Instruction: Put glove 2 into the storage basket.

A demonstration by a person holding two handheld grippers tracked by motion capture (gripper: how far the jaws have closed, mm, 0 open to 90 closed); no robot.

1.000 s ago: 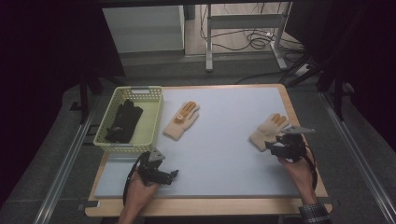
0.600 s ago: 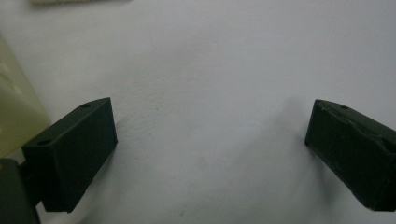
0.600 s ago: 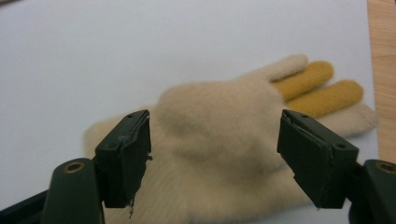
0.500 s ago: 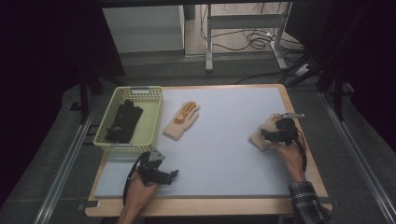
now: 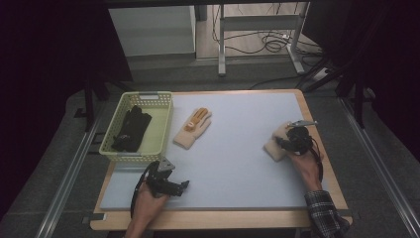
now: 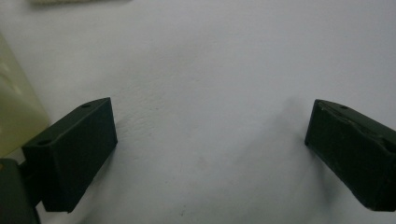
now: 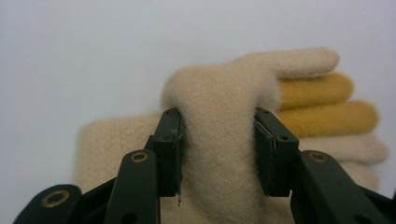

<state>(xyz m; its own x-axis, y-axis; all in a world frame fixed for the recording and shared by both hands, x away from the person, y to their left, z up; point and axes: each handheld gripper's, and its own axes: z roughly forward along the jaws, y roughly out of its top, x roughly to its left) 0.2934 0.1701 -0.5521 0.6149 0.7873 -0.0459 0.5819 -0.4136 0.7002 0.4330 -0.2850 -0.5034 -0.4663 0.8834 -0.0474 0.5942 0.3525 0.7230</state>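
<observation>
1. Right claw (image 7: pixel 217 154) just closed, pinching a bunched fold of the cream glove (image 7: pixel 224 186) near the desk's (image 5: pixel 237 148) right edge.
2. Left claw (image 6: pixel 210 154) wide open, empty, near the front-left corner.

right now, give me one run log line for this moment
right hand-held gripper: jaws just closing, pinching cream glove | left hand-held gripper: open over mat | basket: black gloves
</observation>
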